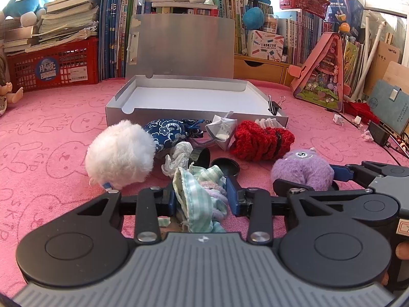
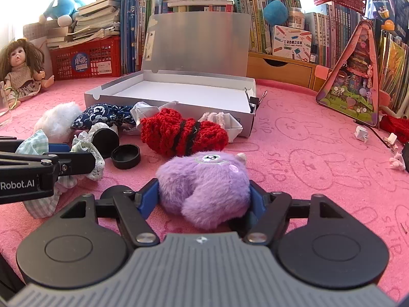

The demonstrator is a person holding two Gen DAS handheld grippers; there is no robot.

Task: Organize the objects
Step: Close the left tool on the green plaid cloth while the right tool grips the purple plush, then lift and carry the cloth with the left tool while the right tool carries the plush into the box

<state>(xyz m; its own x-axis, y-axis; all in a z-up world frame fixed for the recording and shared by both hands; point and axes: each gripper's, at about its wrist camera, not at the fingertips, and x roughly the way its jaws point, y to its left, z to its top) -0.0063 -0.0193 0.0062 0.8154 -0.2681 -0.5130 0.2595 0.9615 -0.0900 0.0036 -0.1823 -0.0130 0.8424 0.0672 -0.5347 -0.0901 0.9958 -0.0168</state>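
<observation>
My two handheld tools: the left tool and right tool share ribbed grey housings, round black hubs, black link arms with silver rivets and blue finger pads; white "Robot.AI" lettering marks one side.

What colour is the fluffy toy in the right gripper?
Purple. The fluffy toy shows best in the right wrist view, held between the right gripper fingers.
</observation>
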